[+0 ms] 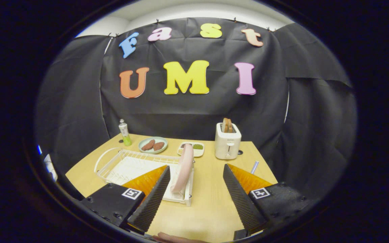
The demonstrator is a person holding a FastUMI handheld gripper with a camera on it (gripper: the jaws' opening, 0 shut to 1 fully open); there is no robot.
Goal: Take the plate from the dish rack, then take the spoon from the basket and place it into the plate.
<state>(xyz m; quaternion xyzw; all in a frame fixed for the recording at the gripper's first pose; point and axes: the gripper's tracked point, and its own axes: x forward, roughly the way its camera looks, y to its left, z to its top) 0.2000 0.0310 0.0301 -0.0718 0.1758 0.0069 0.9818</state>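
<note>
**Pink plate stands in rack as your claw hangs wide apart above the table**

The round pink plate [183, 168] stands on edge in the right end of the white wire dish rack [127, 163], just ahead of your claw's left finger and a little inside the gap between the two fingers. Your claw [197, 195] is spread wide, pinching nothing; bare wood shows between its fingers, and neither finger touches the plate. The left finger overlaps the rack's near right corner in the view, while the right finger sits well apart from the rack over open table.

The rack rests on the left half of the light wooden table [211, 202], with a white tray beneath its wires. Beyond the rack, toward the black cloth wall, lies a pale green round dish holding two brown pieces of food [153, 145], and just beside it a small cream rectangular tray with green contents [197, 148], partly hidden behind the plate's top edge. A small clear bottle with a green base [124, 132] stands at the table's far left corner. A cream two-slot toaster with brown bread in its slots [228, 141] stands at the far right. A small blue-and-white patterned stick [254, 167] lies near the right edge, just beyond the right finger.
</note>
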